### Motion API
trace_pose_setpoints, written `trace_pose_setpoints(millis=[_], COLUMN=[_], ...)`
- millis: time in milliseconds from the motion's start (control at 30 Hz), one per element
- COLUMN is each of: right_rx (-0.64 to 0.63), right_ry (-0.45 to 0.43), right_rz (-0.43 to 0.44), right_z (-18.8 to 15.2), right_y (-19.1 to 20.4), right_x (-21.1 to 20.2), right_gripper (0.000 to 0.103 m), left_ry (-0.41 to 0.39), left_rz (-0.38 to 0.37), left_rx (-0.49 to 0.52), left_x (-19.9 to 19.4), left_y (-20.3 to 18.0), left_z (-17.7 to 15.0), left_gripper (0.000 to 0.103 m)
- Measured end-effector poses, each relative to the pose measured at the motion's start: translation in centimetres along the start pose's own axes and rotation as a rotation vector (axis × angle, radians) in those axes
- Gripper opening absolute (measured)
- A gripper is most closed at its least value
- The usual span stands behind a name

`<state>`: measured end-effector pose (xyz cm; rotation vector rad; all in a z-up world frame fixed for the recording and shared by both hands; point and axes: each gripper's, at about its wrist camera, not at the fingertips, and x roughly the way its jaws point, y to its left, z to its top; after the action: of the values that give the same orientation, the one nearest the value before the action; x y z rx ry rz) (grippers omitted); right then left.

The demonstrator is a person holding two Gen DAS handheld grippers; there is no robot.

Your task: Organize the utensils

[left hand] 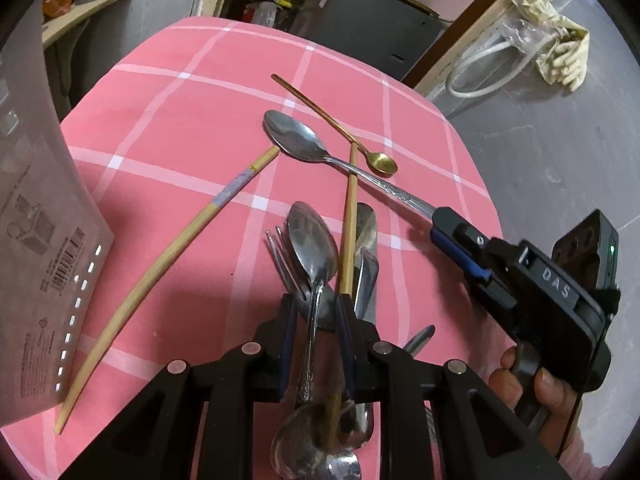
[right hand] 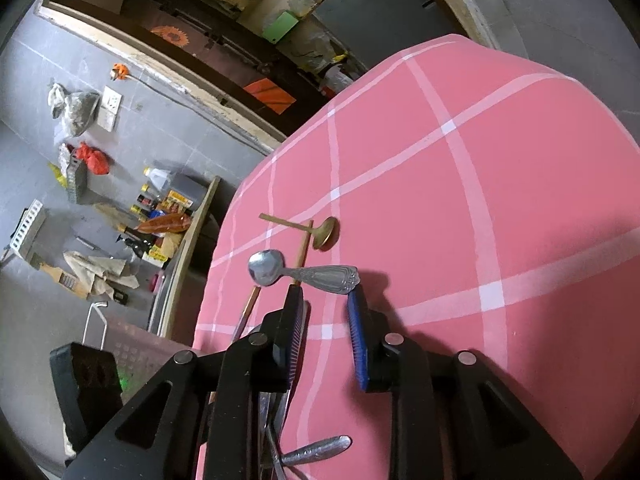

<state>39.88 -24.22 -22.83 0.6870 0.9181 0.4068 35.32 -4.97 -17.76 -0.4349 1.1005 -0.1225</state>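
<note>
Both jaws stand released. Only the left wrist view shows the left gripper [left hand: 316, 312] straddling a steel spoon [left hand: 314, 252] atop the utensil pile [left hand: 344, 264] mid-tablecloth [left hand: 180, 120]. Right gripper [right hand: 324, 296] has the large spoon [right hand: 320, 276] handle end just at its fingertips, unclamped.

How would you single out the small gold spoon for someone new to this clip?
On the pink checked tablecloth, look beyond the heap of steel cutlery. The small gold spoon lies past the large silver spoon; it alone is brass-coloured, with a thin stem and tiny round bowl.
</note>
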Motion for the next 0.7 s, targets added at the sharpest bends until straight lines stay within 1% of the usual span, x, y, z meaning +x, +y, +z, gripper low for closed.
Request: trace_pose_setpoints(millis=[67,100,133,267,400,500,600,700], right_rx=[0.018,0.026,0.037,0.076,0.102,0.129,0.171,0.204], right_ry=[-0.012,-0.016,-0.022,-0.037,-0.051,-0.066,-0.082,-0.079], right_rz=[-0.019,-0.023,-0.030,-0.069,-0.096,-0.106,-0.085,-0.058], right_z=[0.4,0.5,0.7,1.3,2.1,2.5,2.8,3.3], right_y=[-0.1,-0.2,-0.2,-0.3,-0.7,-1.1,-1.7,-2.2], right_x=[0.3,0.3,0.5,1.2,1.8,2.2,2.3,2.7], right_gripper=[0.020,0.020,0.020,0.020,0.019,0.012,0.009,0.008], left_ry=[0.000,0.001,0.008,0.012,-0.009,-0.027,-0.053,-0.075], left_rz=[0.005,0.007,0.014,0.020,0.016,0.012,-0.004,-0.018], left_rx=[0.008,0.017,0.025,0.050,0.050,0.048,0.038,0.037], left_x=[0.1,0.2,0.3,0.2,-0.3,-0.9,-1.5,-2.3], left_y=[-0.1,-0.3,-0.3,-0.2,-0.2,-0.1,0.2,0.5], left_z=[0.2,0.3,0.4,0.2,0.0,-0.1,-0.4,-0.7], left_gripper=[0.017,0.010,0.007,0.006,0.005,0.004,0.004,0.004])
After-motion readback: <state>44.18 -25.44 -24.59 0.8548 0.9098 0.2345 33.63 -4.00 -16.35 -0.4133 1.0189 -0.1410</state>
